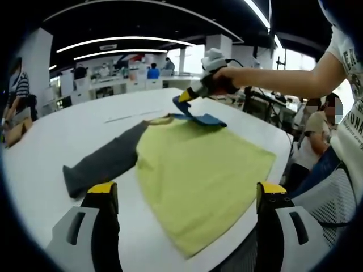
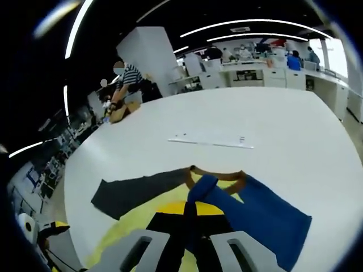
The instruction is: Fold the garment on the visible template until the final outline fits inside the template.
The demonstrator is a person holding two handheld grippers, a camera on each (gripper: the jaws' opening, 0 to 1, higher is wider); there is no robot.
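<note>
Right claw (image 1: 187, 95), closed on the blue sleeve (image 1: 201, 117) and lifting it above the shirt's collar (image 2: 218, 174), must carry it toward the grey sleeve (image 1: 105, 161), while the open left claw (image 1: 187, 218) hovers at the hem on the counter (image 1: 68, 130).

The garment (image 1: 198, 175) had a plain yellow-green body, a dark grey sleeve (image 1: 105, 164), a blue sleeve (image 2: 266, 218) and a brown neckband (image 2: 218, 174). It lay on a plain white bench (image 1: 68, 133). Each hand-held gripper (image 1: 187, 218) was grey and black with yellow jaw tips. A person's shirt (image 2: 131, 75) was striped.
</note>
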